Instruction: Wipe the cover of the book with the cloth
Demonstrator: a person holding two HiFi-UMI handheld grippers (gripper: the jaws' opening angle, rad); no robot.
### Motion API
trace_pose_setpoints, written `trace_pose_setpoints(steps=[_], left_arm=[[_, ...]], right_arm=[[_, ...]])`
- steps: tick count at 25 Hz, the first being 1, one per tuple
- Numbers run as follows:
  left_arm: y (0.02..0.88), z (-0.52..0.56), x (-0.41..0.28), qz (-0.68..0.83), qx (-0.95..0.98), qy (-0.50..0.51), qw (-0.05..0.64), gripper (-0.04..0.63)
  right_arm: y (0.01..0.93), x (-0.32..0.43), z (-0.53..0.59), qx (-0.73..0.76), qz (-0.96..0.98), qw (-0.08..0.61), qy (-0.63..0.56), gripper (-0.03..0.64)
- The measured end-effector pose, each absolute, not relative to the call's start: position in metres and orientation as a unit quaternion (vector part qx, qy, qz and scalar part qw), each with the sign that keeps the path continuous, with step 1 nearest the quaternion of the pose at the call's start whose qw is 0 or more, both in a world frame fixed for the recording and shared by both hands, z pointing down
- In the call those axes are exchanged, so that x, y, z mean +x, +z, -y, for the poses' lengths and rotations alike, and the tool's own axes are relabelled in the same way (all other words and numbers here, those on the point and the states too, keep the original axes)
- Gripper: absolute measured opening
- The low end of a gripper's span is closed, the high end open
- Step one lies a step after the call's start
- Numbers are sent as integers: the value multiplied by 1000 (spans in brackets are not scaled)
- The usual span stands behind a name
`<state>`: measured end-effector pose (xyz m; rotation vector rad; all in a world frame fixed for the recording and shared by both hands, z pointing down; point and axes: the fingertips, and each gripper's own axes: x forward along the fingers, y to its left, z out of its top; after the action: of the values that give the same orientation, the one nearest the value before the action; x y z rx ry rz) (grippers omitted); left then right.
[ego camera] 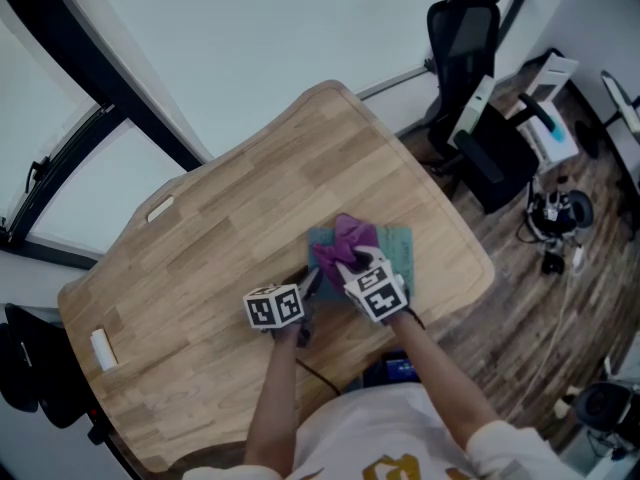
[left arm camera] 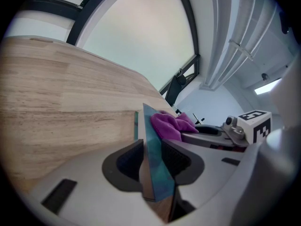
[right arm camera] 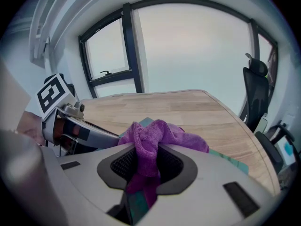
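Premises: an office-type workroom, possibly a lab.

Evidence noted:
- A large pale wooden surface (ego camera: 250,188) of desk type, with rounded corners, stands close to the glazing.
- Tall windows (ego camera: 70,178) in dark frames run along one side. The right gripper view shows a handle on one casement.
- A black high-backed office chair (ego camera: 462,48) with a headrest stands past the far corner of the surface.
- The floor (ego camera: 520,318) is dark wood-look planking.
- On the floor near the chair sit white and black equipment units (ego camera: 520,133) and a tangle of cables (ego camera: 555,223) with plugs. Their type cannot be determined.
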<state>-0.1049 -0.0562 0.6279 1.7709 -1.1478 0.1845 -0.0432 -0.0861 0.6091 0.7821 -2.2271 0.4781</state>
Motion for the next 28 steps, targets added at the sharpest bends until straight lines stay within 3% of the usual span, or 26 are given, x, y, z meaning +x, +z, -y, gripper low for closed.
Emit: trace_pose_setpoints(steps=[16,22,28], left_arm=[[628,58,-106,472,731,74,487,121],[627,56,-118,496,720,0,485,121],[608,44,-127,537,730,23,422,121]], right_arm=[[605,-45,72,280,877,318,226,98],[590,-27,67,321,875,305,194,98],[564,13,75,402,858,274,167,98]])
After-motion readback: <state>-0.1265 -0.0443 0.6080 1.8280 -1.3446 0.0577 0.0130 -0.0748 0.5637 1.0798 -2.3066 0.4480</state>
